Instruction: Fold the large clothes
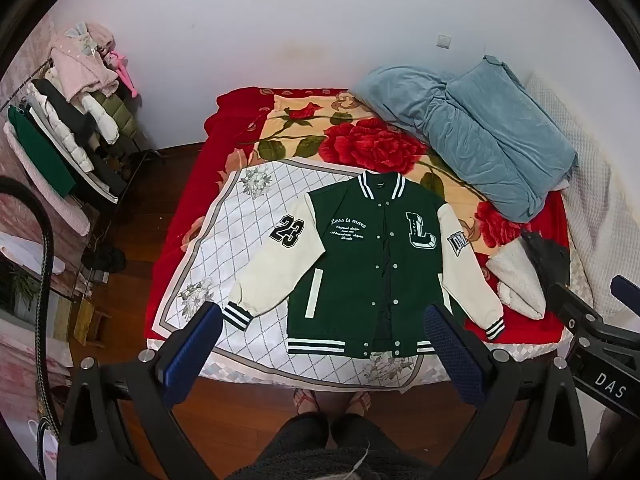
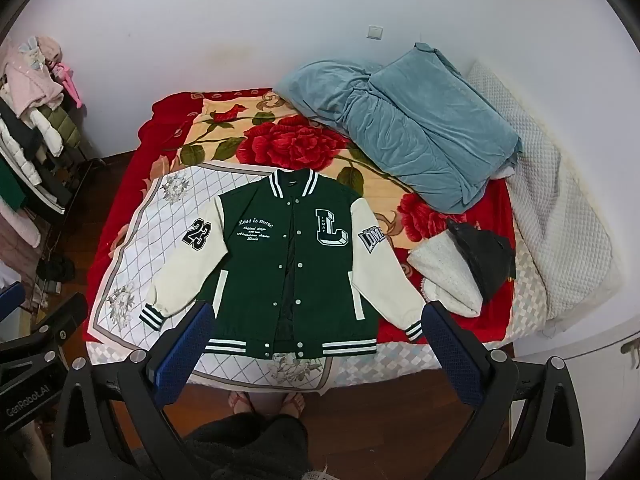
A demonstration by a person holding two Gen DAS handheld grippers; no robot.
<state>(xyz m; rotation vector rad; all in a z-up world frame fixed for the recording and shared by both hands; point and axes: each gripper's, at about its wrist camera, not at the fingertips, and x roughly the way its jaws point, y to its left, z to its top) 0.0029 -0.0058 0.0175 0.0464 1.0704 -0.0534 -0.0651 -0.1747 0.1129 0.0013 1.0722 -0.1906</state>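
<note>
Evidently nothing folded yet: jacket (image 1: pixel 360 264) spread flat, front up, on the white sheet (image 1: pixel 240 240) over the bed (image 1: pixel 188 184), collar toward the wall, hem at the near edge, both sleeves angled out and down. Snaps undone, front gaping a little down the middle

Left gripper (image 1: pixel 324 344) held above the near edge of the bed, jaws wide apart, holding nothing. Right gripper (image 2: pixel 316 344) likewise wide apart and empty, hovering over the hem. Neither touching cloth

Handling, as a judgement: thick body, probably heavier than a shirt, soft but with some spring, so folds likely to creep open unless pressed down. Ribbed cuffs (image 2: pixel 152 316) and hem band (image 2: pixel 292 346) thicker and grippier than the smooth sleeves; good places to pinch. Smooth sleeve fabric may slip between the pads. Open front likely to shift when one side is lifted

Where to take hold: left cuff for the left gripper, right cuff (image 2: pixel 414 330) for the right, drawing each sleeve across the chest; then hem corners to bring the bottom up to the collar (image 2: pixel 292 184). Sheet beneath looks slick, so a low lift safer than a drag

Blue quilt (image 2: pixel 400 128) and small pile (image 2: pixel 460 272) lie well apart, out of the way
</note>
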